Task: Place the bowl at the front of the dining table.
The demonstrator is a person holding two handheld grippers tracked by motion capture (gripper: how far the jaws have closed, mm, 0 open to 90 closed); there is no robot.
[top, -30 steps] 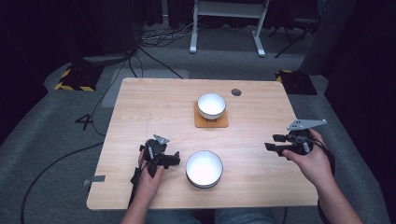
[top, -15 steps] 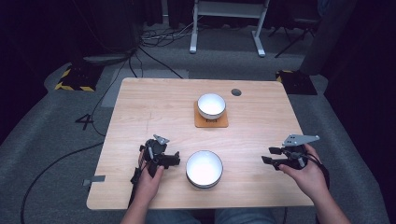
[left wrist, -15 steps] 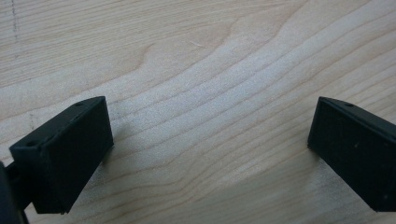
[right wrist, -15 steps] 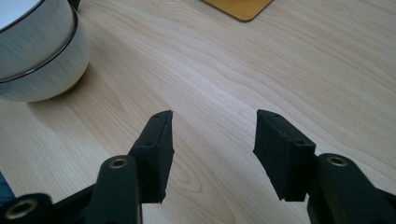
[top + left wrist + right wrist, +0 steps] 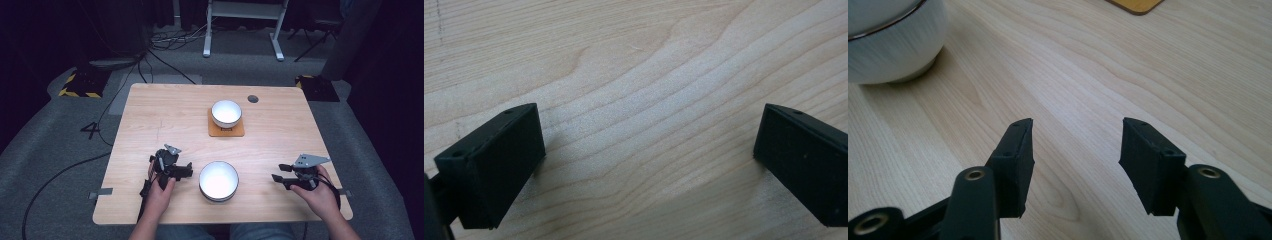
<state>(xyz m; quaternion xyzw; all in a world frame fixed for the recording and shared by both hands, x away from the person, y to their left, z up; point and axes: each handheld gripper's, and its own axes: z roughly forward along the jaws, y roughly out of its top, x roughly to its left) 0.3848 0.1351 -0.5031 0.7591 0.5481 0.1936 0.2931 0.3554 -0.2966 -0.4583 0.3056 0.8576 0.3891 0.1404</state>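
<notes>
Resting near the front edge of the pale wooden counter (image 5: 150,125), the large white glazed bowl (image 5: 218,180) is flanked by the left gripper (image 5: 186,171) and right gripper (image 5: 276,172), jaws parted and empty. Judged rigid, slippery and breakable, it is best gripped across its rim.

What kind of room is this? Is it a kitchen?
Probably not a kitchen; more likely a lab or recording studio. A bare wooden table stands on grey carpet, cables trail across the floor, and yellow-black hazard tape marks it.
</notes>
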